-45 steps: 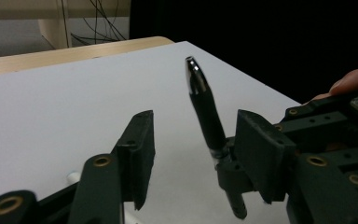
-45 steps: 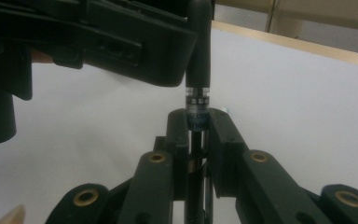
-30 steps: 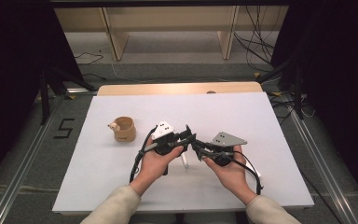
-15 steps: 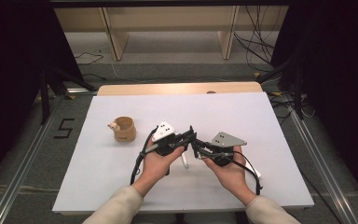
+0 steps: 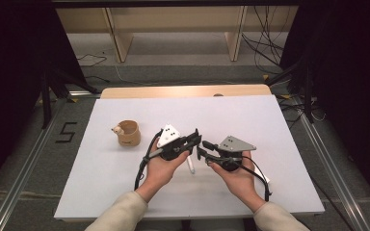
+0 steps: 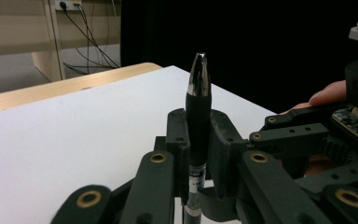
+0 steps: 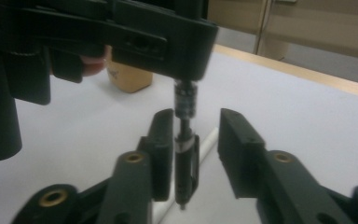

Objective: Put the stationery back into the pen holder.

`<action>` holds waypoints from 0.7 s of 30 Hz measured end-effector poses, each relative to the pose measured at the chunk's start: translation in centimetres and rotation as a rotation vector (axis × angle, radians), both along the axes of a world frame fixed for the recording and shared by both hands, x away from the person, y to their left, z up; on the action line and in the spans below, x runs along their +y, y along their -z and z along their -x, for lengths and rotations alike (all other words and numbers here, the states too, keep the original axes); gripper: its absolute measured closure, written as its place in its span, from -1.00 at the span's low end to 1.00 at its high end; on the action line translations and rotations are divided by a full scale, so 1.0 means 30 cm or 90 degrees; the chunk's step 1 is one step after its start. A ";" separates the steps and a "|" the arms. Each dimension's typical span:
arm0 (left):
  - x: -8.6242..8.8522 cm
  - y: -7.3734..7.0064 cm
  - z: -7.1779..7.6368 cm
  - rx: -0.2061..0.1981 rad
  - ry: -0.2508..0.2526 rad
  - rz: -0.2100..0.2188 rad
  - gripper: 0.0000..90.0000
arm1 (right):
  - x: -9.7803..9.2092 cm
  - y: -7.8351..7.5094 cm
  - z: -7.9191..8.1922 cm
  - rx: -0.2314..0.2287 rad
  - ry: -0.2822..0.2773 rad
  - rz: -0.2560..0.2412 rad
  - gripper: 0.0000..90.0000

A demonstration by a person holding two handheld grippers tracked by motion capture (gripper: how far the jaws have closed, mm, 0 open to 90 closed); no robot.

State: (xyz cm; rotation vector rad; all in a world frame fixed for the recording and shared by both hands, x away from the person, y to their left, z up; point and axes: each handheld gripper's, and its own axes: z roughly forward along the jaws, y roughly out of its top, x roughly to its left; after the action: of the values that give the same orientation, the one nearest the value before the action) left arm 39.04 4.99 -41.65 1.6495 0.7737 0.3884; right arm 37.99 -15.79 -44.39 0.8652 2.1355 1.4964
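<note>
Black pen body: a pen (image 6: pixel 198 116) with a black grip sleeve and a chrome tip stands upright between the jaws of the left gripper (image 6: pixel 198 135), tip pointing up in the left gripper view.
Left gripper state: jaws closed against the pen barrel from both sides, clamping it.
Left gripper position: in the high view the left gripper (image 5: pixel 192 139) sits over the middle of the table, held in the person's left hand (image 5: pixel 160 169), jaws pointing toward the right gripper.
Right gripper state: jaws parted in the right gripper view; the right gripper (image 7: pixel 196 144) has a clear gap on its right side, and the lower end of the pen (image 7: pixel 185 158) hangs in that gap close to the left-hand jaw. Contact with that jaw cannot be told.
Right gripper position: in the high view the right gripper (image 5: pixel 203 148) sits just beside the left one, held in the right hand (image 5: pixel 238 179), jaw tips nearly meeting.
White part: a white cylindrical piece (image 5: pixel 190 165) lies flat on the table directly beneath the two grippers; it also shows behind the jaws in the right gripper view (image 7: pixel 209 140).
Wooden cup: a tan wooden cup (image 5: pixel 127 133) stands upright to the left of the left gripper, well apart from the pen.
Work surface: white table (image 5: pixel 270 120) with a light wood edge at the far side.
</note>
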 end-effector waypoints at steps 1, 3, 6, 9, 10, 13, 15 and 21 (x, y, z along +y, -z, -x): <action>0.006 -0.004 -0.001 -0.007 -0.003 -0.008 0.77 | -0.002 0.001 -0.001 -0.002 0.001 -0.005 0.38; 0.014 -0.007 -0.002 -0.013 -0.008 -0.013 0.77 | -0.008 0.003 -0.003 -0.002 0.008 -0.004 0.28; 0.026 -0.012 -0.003 -0.019 -0.014 -0.018 0.77 | -0.014 0.009 -0.006 0.008 0.017 -0.001 0.14; 0.043 -0.022 -0.004 -0.029 -0.026 -0.022 0.77 | -0.019 0.018 -0.010 0.018 0.022 0.005 0.07; 0.051 -0.026 -0.006 -0.031 -0.029 -0.024 0.77 | -0.020 0.020 -0.009 0.019 0.022 0.007 0.05; 0.076 -0.036 -0.008 -0.037 -0.047 -0.029 0.77 | -0.022 0.026 -0.008 0.025 0.021 0.013 0.01; 0.094 -0.042 -0.011 -0.040 -0.058 -0.033 0.77 | -0.024 0.032 -0.009 0.026 0.022 0.017 -0.02; 0.142 -0.054 -0.018 -0.045 -0.087 -0.040 0.77 | -0.027 0.041 -0.009 0.037 0.028 0.031 -0.08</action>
State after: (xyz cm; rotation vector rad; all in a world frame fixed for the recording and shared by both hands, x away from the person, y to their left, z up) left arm 39.57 9.25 -40.02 1.6368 0.8308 0.5700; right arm 38.28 -16.61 -45.63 0.9434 2.1693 1.4088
